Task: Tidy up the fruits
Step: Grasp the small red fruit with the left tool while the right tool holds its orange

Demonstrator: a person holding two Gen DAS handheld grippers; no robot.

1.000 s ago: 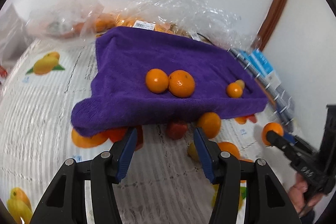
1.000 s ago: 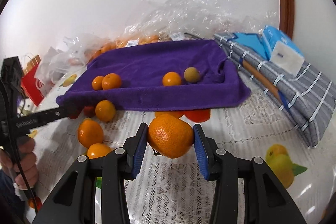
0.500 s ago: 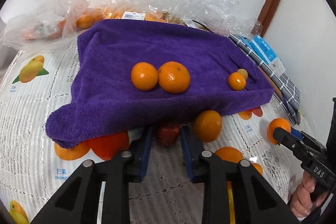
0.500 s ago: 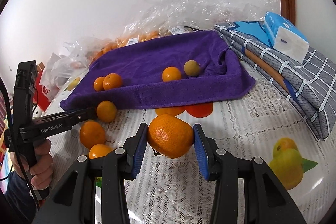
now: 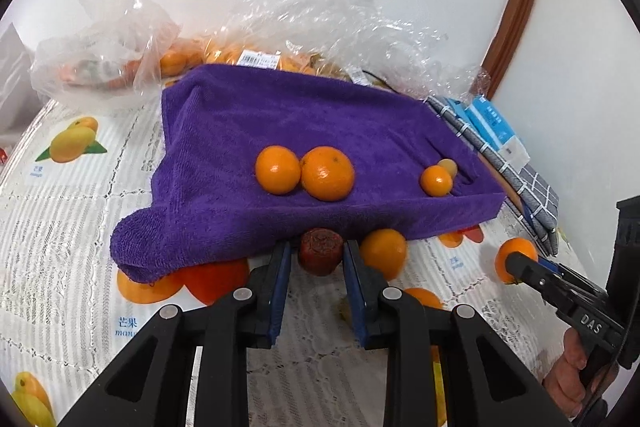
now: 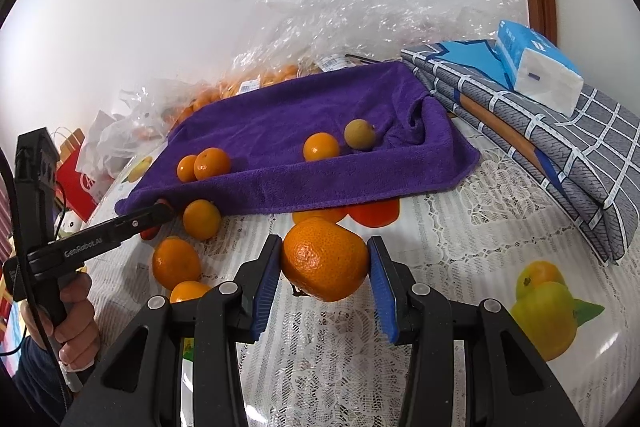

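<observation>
White walls back a worktop under a lace cover printed with fruit, with a purple towel spread across the middle of both frames. Your left gripper, at lower centre of the left view, is clamped on a small dark red fruit just at the towel's near edge. Your right gripper, low centre in the right view, pinches a large mandarin between its blue pads. Two mandarins touch each other mid-towel; a smaller orange one and a yellowish fruit sit toward its right. Three loose mandarins lie on the lace at lower left of the right view.
</observation>
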